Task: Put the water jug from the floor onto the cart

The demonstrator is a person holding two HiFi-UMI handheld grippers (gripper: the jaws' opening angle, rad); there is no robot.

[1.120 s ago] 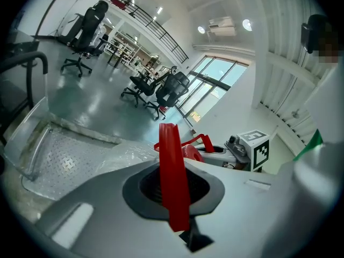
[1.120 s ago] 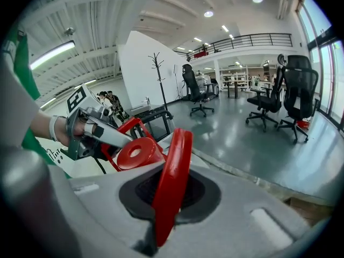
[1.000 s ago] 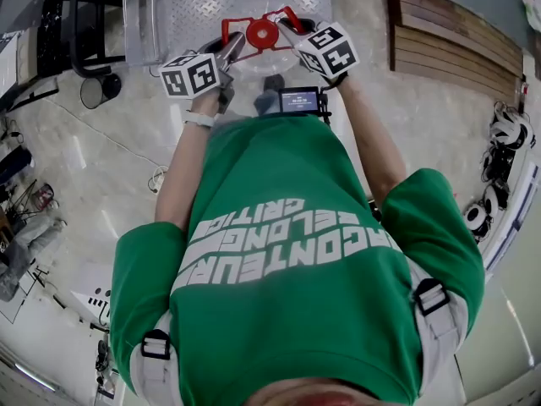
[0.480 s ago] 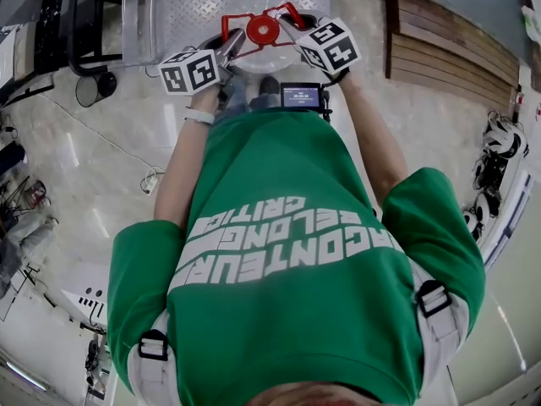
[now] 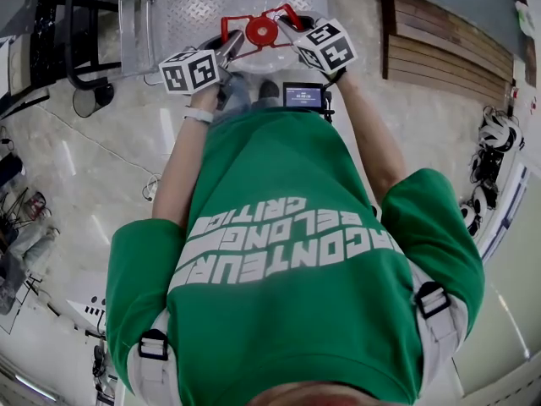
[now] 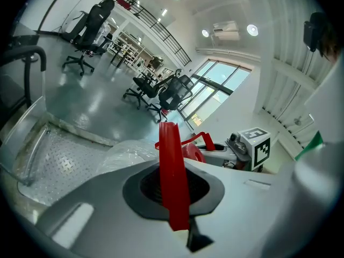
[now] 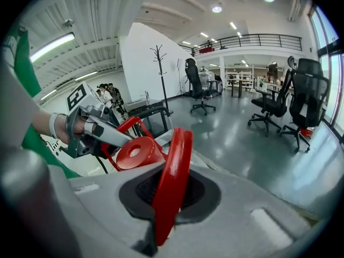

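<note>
Polished stone floor (image 5: 93, 150), open office w/ swivel chairs (image 6: 174, 90) behind.

Water jug (image 5: 254, 62): off the floor, carried at near edge of cart (image 5: 203, 7), body partly over cart's checker-plate deck. Cannot tell whether base rests on deck or hangs above it. Red cap (image 5: 262, 30) on top, jug approx upright.

Progress: pick-up done, transfer to cart nearly done. Left to do, in my judgement: seat jug fully on deck, then release both sides.

Left gripper (image 5: 237, 42): clenched on a strap of jug's red handle (image 6: 173, 181), on side twd cart's push bar (image 5: 80, 32).

Right gripper (image 5: 290, 29): likewise clamped on red handle, opp. side of cap. Neither gripper touches cart.

Wooden panel (image 5: 448, 45) lies on floor beside cart
</note>
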